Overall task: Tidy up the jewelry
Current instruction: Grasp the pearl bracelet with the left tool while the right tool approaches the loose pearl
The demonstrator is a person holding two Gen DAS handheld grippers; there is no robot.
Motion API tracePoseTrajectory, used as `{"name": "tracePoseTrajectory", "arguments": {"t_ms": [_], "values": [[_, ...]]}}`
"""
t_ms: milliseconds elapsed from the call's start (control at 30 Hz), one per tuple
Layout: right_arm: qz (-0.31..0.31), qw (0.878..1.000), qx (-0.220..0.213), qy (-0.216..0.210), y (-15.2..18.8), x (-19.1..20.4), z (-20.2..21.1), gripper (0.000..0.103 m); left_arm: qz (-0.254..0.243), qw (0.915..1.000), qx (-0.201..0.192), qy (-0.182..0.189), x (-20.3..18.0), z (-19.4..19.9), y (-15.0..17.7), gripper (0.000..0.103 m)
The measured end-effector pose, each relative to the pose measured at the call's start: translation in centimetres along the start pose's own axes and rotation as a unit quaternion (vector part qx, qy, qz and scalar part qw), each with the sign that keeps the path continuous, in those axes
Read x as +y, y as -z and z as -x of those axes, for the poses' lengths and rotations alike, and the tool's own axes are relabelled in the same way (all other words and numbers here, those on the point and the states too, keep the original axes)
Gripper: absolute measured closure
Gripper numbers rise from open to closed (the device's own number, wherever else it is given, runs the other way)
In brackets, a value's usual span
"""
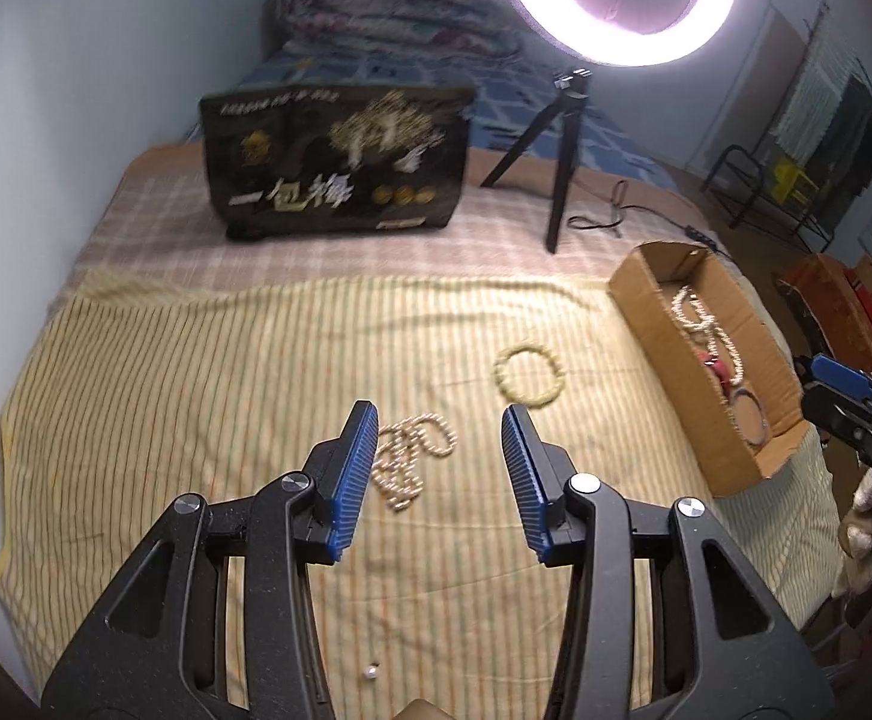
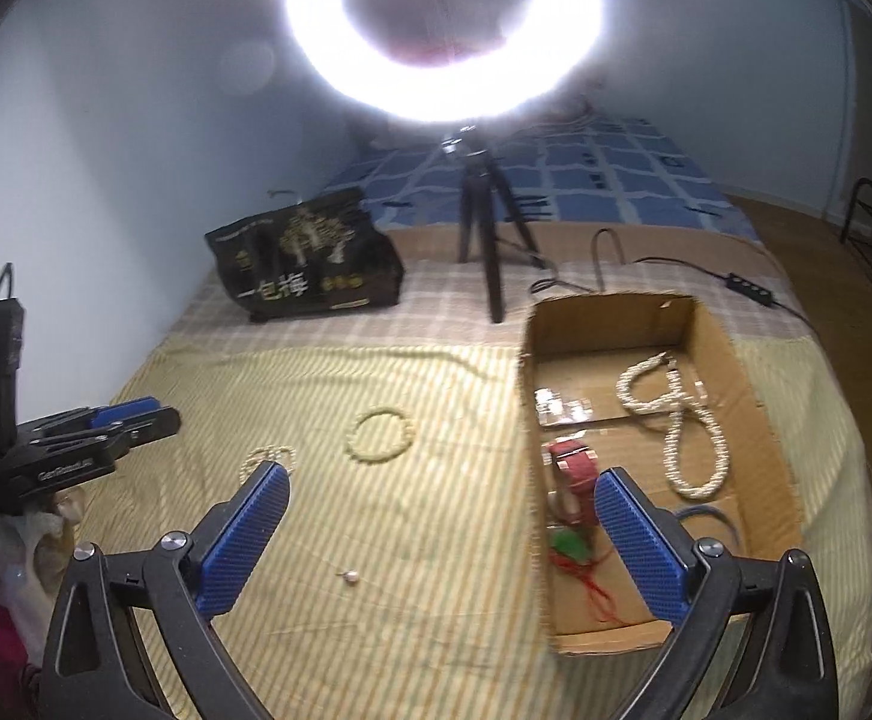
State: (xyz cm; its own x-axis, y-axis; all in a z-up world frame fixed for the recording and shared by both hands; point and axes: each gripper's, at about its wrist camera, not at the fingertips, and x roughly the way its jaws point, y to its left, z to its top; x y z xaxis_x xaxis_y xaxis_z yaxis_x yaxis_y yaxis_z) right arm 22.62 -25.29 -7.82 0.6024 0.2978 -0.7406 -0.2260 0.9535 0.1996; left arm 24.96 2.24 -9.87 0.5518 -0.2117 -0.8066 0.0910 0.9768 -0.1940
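With both the left gripper and right gripper spread wide and empty, the pearl necklace lay bunched on the bed left of the cardboard box; judged light, limp, slippery, best pinched at the bunch.

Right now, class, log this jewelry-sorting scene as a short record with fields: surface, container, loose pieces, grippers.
surface: striped yellow bedspread
container: open cardboard box, holding a white bead necklace and a red strap piece
loose pieces: pearl necklace heaped on the spread; pale bead bracelet between it and the box; small single pearl
left gripper: open, empty
right gripper: open, empty
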Motion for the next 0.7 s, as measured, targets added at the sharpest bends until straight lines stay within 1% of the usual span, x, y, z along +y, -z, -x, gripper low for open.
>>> {"name": "tracePoseTrajectory", "arguments": {"t_ms": [133,267,367,467,533,567,633,700], "values": [[-0.001,1.000,0.016,-0.020,0.3,0.8,-1.0,0.000,0.021,0.9993,0.029,0.001,1.5,-1.5,0.6,0.059],[0.006,0.998,0.043,-0.040,0.8,2.0,-2.4,0.001,0.033,0.9981,0.052,0.000,2.3,-3.0,1.2,0.059],[0.016,0.996,0.074,-0.055,1.4,2.9,-3.8,0.005,0.042,0.9971,0.064,0.000,2.7,-4.0,1.5,0.059],[0.015,0.991,0.112,-0.070,2.2,3.5,-5.5,0.013,0.052,0.9956,0.078,0.002,2.9,-5.1,1.6,0.059],[0.016,0.987,0.141,-0.077,3.0,4.0,-6.9,0.022,0.053,0.9950,0.085,0.002,3.0,-5.7,1.7,0.059],[0.015,0.985,0.152,-0.078,3.2,4.1,-7.3,0.024,0.053,0.9948,0.088,0.001,2.9,-5.9,1.8,0.059],[0.015,0.981,0.175,-0.081,3.9,4.4,-8.5,0.037,0.050,0.9943,0.094,0.002,2.7,-6.4,1.8,0.059],[0.009,0.977,0.196,-0.079,4.6,4.6,-9.7,0.045,0.045,0.9941,0.099,0.001,2.5,-6.9,1.9,0.059]]}}
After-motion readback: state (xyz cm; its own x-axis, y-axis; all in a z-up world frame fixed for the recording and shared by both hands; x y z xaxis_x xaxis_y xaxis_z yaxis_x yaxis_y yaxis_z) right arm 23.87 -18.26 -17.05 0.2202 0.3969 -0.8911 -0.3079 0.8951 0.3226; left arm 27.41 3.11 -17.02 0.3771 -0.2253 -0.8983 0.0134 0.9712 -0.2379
